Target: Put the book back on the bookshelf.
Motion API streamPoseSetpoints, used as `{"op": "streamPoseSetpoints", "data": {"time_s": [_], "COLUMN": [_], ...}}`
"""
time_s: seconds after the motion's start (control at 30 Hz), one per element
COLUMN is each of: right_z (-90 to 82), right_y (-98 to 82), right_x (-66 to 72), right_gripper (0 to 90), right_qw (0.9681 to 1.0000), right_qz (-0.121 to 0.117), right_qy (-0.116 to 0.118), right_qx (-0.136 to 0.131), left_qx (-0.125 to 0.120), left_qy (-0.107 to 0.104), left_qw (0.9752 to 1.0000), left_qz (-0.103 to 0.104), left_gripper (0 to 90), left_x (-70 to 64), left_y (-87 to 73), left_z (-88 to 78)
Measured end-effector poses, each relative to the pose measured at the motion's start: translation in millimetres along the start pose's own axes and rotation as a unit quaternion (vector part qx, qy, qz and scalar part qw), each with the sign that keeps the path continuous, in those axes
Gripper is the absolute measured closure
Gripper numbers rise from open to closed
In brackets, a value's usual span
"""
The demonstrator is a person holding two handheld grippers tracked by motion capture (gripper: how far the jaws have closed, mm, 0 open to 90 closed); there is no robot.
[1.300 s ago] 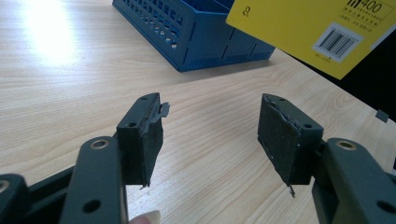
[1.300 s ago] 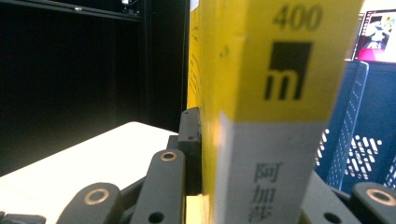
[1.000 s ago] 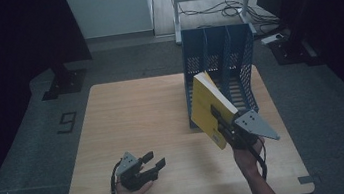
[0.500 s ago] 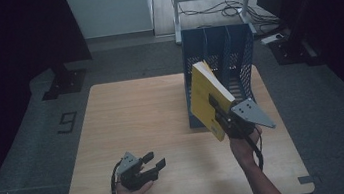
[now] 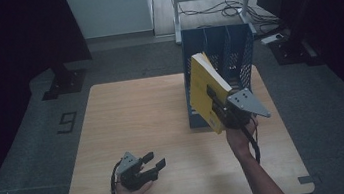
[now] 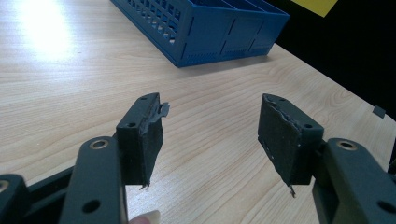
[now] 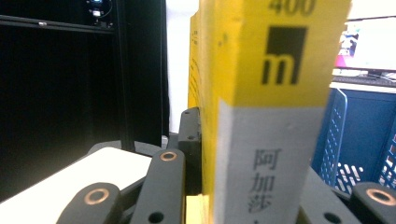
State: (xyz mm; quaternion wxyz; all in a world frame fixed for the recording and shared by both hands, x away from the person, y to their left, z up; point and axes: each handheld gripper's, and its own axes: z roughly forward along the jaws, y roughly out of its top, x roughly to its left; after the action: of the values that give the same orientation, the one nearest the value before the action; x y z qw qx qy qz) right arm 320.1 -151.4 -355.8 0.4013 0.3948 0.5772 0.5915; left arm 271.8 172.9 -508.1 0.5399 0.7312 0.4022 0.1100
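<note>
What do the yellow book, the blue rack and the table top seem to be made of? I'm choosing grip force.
Yellow book: paper pages in a smooth printed card cover, going by its pale page edges. Blue rack: probably moulded plastic, matte, with perforated walls. Table: pale wood-grain top, likely laminate, since it reflects a soft glare.
</note>
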Motion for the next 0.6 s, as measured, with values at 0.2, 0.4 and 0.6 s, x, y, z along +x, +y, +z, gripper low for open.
{"op": "streamPoseSetpoints", "data": {"time_s": [0.2,0.4,0.6], "right_z": [7.0,13.6,18.7], "right_y": [0.4,0.6,2.1], "right_x": [-1.1,-1.0,-5.2], "right_gripper": [74.8,74.7,74.8], "right_qw": [1.0000,0.9999,0.9998], "right_qz": [0.002,-0.004,0.003], "right_qy": [-0.007,-0.013,-0.020], "right_qx": [0.003,0.008,0.009], "left_qx": [0.000,0.001,0.001], "left_qy": [0.000,0.000,0.000], "left_qw": [1.0000,1.0000,1.0000], "left_qz": [0.000,0.001,0.001], "left_gripper": [40.3,40.3,40.4], "left_x": [0.3,0.9,1.0], "left_y": [0.4,0.6,0.7], "left_z": [-0.7,-1.1,-1.2]}}
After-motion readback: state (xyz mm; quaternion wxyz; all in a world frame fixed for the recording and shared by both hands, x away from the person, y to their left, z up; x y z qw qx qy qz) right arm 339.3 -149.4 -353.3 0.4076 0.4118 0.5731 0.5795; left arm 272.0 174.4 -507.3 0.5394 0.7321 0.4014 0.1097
